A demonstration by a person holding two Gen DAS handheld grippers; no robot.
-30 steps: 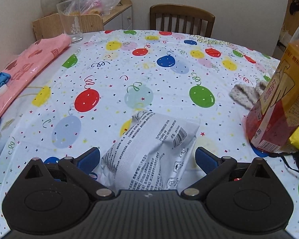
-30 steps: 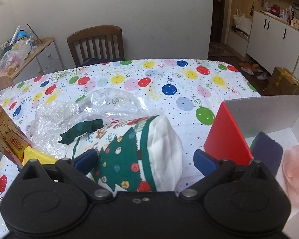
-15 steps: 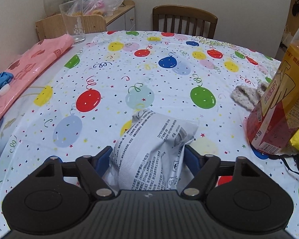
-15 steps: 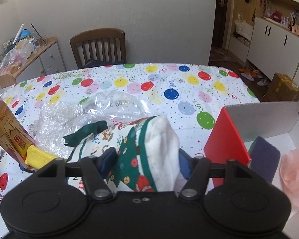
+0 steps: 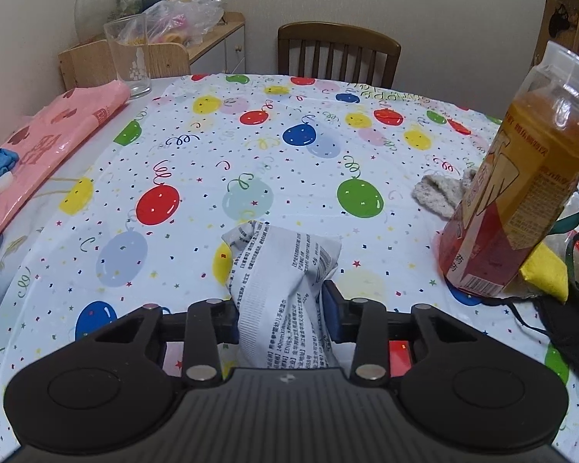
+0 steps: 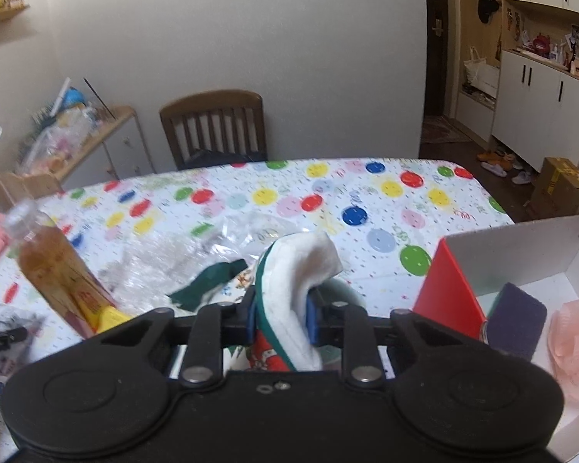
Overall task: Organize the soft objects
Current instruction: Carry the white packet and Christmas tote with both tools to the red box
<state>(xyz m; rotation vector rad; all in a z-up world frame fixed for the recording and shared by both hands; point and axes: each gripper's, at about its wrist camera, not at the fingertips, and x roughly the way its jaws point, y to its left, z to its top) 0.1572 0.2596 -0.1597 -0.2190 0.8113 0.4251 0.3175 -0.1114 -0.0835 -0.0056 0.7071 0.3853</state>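
My left gripper (image 5: 280, 314) is shut on a white printed soft pack (image 5: 281, 270), pinched between the blue pads low over the balloon tablecloth (image 5: 251, 146). My right gripper (image 6: 281, 318) is shut on a Christmas-print cloth with white lining (image 6: 303, 270) and holds it raised above the table; its dark green ribbon (image 6: 208, 277) trails to the left. To the right stands an open box with a red wall (image 6: 449, 289), holding a dark purple pad (image 6: 517, 320) and a pink soft item (image 6: 575, 343).
A tea bottle (image 5: 517, 200) stands right of the left gripper, with a yellow item (image 5: 546, 270), a black mask (image 5: 567, 332) and a knitted beige piece (image 5: 440, 193) near it. A pink bag (image 5: 46, 142), a glass (image 5: 129, 58) and a chair (image 5: 337, 54) are further off. Crumpled clear plastic (image 6: 166, 258) lies ahead of the right gripper.
Both grippers closed from open: the left squeezed the white pack, the right squeezed the Christmas cloth and lifted it off the table, tilting the view upward.
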